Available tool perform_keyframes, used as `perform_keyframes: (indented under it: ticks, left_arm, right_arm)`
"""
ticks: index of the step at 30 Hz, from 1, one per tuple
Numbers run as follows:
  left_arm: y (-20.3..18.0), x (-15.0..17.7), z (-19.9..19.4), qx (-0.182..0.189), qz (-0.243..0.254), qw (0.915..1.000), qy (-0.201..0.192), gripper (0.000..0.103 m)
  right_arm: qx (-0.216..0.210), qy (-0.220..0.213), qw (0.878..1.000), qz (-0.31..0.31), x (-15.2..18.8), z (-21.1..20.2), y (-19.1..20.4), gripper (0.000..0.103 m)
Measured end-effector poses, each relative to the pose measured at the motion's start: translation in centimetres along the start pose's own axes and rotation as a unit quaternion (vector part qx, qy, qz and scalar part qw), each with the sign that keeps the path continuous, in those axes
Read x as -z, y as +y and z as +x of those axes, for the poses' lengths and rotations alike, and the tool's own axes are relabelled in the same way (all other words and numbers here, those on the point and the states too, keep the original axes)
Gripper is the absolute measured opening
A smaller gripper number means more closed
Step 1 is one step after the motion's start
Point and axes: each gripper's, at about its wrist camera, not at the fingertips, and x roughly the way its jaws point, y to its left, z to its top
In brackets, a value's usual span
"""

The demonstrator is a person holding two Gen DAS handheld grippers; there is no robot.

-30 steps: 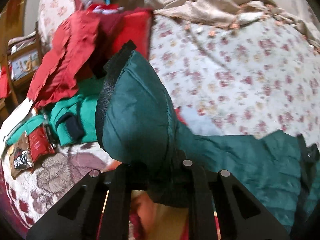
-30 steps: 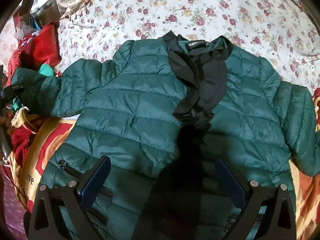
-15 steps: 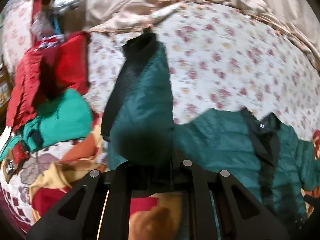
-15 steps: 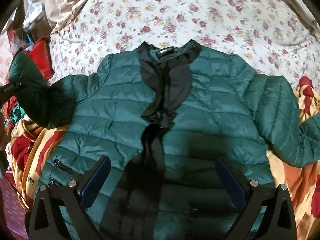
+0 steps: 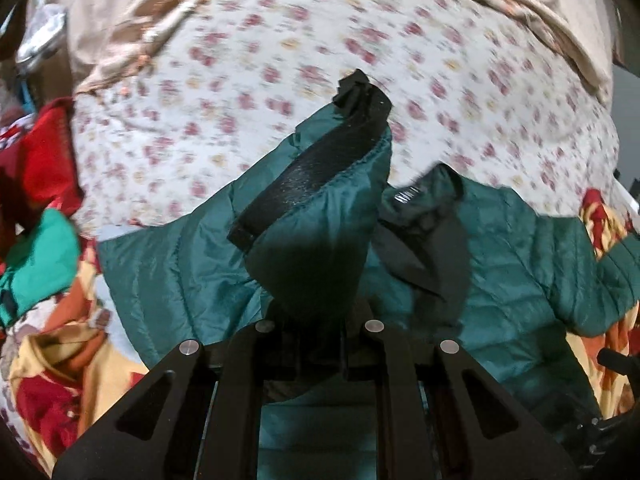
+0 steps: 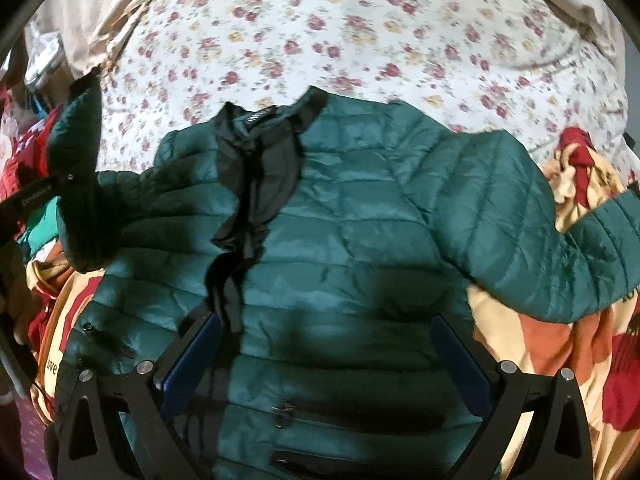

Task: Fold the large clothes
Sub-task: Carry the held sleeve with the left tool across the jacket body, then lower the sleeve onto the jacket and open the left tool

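- Your left gripper (image 5: 316, 312) is clamped on the sleeve cuff (image 5: 320, 168) of the dark green quilted puffer jacket (image 6: 340, 240) lying flat on the floral bedsheet (image 6: 360, 32)
- Your right gripper (image 6: 326, 356) hovers with its jaws apart
- Soft, light, slippery: pinch seams or cuffs

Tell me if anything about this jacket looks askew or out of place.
The green puffer jacket lies flat, but its black lining spills out crumpled at the open collar. One sleeve is pinched up off the bed in the left gripper; the other sleeve sprawls sideways onto the patterned blanket.
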Motion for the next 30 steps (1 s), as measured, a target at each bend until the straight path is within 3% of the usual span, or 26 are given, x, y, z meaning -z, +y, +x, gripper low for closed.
perform_keyframes:
  ticks: [7,21,30]
  left_arm:
    - [-4.7,0.7,2.7,0.016,0.022,0.9993,0.024,0.011]
    - [-6.3,2.4,5.9,0.026,0.022,0.9977,0.058,0.011]
    - [-9.6,3.2,7.2,0.07,0.03,0.9944,0.073,0.011]
  right_arm:
    - [0.008,0.007,1.0,0.009,0.3,0.4,-2.3,0.103]
    - [0.007,0.033,0.999,0.039,0.7,2.6,-4.4,0.103]
    - [0.02,0.044,0.998,0.047,1.1,3.5,-5.3,0.103]
